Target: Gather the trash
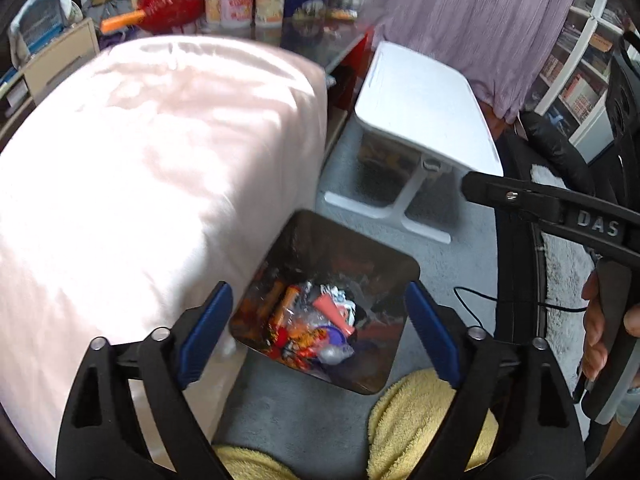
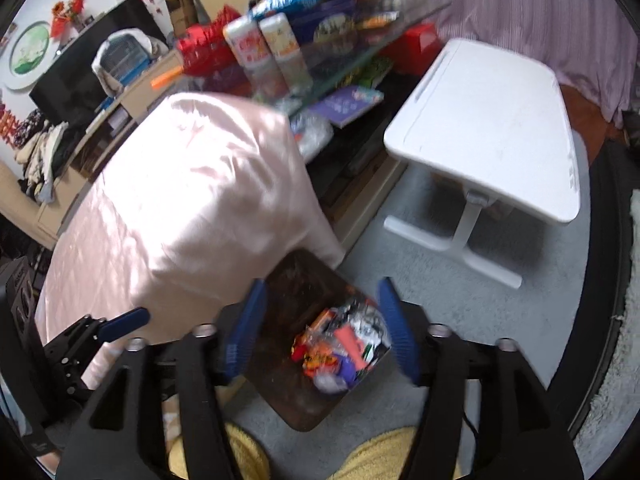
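A dark square trash bin (image 1: 362,240) stands on the grey carpet beside the pink-covered bed; it also shows in the right wrist view (image 2: 276,384). Colourful wrappers (image 1: 312,328) lie in its bottom, seen too in the right wrist view (image 2: 340,348). My left gripper (image 1: 318,332) is open and empty, hovering above the bin. My right gripper (image 2: 320,328) is open and empty, also above the bin. The right gripper's body (image 1: 560,216) shows at the right of the left wrist view; a left finger (image 2: 124,322) shows at the left of the right wrist view.
A pink bed cover (image 1: 140,168) fills the left. A small white folding table (image 1: 424,112) stands on the carpet behind the bin. A cluttered glass table (image 2: 320,40) holds bottles and packets. Yellow fuzzy slippers (image 1: 416,420) are at the bottom.
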Motion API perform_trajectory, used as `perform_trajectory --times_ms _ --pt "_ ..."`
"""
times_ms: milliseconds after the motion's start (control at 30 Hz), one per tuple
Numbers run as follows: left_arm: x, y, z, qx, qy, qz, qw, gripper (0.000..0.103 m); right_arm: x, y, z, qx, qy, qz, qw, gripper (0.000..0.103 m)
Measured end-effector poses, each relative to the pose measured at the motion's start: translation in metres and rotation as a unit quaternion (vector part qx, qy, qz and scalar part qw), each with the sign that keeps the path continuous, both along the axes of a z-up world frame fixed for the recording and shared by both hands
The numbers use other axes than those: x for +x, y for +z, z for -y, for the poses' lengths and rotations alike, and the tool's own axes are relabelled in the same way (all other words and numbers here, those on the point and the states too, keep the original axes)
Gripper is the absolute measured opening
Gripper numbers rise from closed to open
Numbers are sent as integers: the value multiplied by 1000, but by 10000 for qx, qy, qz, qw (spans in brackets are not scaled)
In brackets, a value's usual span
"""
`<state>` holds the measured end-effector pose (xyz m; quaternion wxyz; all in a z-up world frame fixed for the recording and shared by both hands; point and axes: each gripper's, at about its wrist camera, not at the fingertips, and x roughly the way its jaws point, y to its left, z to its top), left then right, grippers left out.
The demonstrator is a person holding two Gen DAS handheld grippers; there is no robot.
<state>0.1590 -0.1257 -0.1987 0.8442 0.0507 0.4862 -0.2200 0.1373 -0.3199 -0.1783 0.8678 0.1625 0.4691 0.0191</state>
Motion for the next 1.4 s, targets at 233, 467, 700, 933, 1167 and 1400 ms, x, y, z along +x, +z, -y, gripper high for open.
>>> perform_trajectory --times_ms 233,467,700,933,1167,1400 --pt "-17 69 -37 -59 438 691 9966 95 -35 72 0 -698 -373 1129 9905 100" --pt "-40 133 -66 -269 918 1714 9805 95 -74 127 -16 -1600 -844 2031 9623 100" --pt "-60 175 -76 -362 1097 2379 9644 95 -101 169 -32 -1962 -982 2766 9356 100" --pt "-72 198 -81 -457 1208 2711 9538 95 -110 193 -39 -2014 -1109 3041 9245 100" --pt "-72 200 -85 -433 1289 2717 9527 95 -112 199 -42 -1927 -1148 3013 9268 100" --pt "-78 200 -83 -446 1237 2728 9530 95 -113 198 -44 -1937 -1215 2947 9278 100"
